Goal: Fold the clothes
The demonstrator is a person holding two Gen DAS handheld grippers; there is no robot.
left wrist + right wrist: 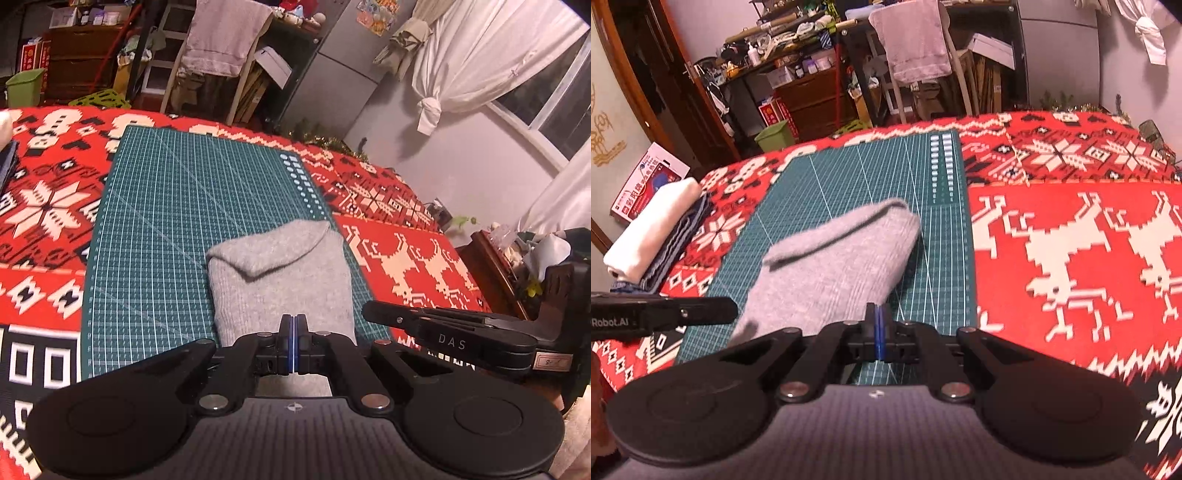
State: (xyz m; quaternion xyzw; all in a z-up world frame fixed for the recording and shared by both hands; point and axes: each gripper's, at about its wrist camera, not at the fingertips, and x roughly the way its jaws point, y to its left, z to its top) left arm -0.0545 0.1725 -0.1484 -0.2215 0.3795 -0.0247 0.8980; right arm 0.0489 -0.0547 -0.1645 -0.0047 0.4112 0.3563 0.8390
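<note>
the grey knitted garment is lying on the green cutting mat, already folded into a compact block with a loose flap turned over its far end, and the mat is sitting on the red patterned cloth covering the worktop. the left hand-held gripper is sitting at the near edge of the garment with its fingers pressed together; whether a layer of knit is caught between them is hidden, so i cannot tell if it is pinching fabric or just closed above it. the right hand-held gripper is also pressed together, hanging over the bare mat just beside the garment's near right corner, apparently holding nothing. a stack of folded clothes is waiting at the far left side of the worktop, so the likely next step is carrying this piece over there. the risk is coming from the grip: if only the top layer is being caught, lifting is going to peel the fold open and the flap at the far end is going to flop out. a one-sided lift, with the right tool off the cloth, is likely to let the bundle sag and twist. dragging rather than lifting could be bunching the soft knit against the mat, or shifting the mat itself on the cloth.
</note>
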